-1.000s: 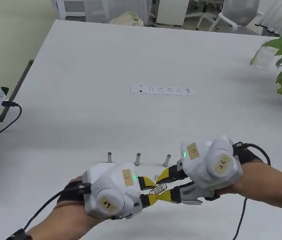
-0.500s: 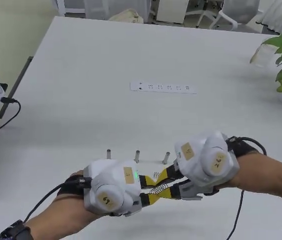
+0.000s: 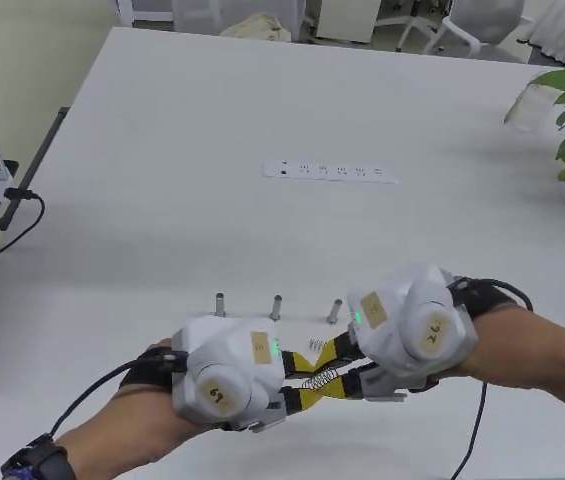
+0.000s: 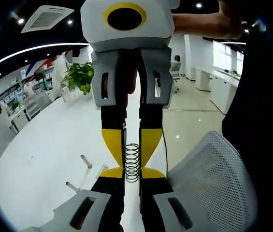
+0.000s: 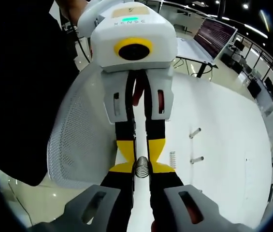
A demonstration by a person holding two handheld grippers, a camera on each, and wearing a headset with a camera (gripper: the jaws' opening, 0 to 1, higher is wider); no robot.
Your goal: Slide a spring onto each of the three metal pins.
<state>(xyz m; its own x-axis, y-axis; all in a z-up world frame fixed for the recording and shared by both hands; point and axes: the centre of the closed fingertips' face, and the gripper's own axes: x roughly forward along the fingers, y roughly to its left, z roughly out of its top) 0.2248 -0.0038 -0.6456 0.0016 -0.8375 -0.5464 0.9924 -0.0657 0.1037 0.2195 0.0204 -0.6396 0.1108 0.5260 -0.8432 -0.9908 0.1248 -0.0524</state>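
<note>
spring: held off the tabletop, in front of the pins
left gripper: jaws closed on spring
right gripper: jaws closed on spring, tip to tip with left gripper
pins: three, upright, bare, in a row
loose spring: lying by the rightmost pin
stickers: numbers unreadable
room: bare tabletop out to power strip

Three short grey metal pins stand upright and bare in a left-to-right row on the white surface. Just nearer than the row, a thin wire spring is held off the surface, roughly level, pinched between the tips of the left claw and the right claw. A second small spring lies loose on the surface between the held one and the pins.
</note>
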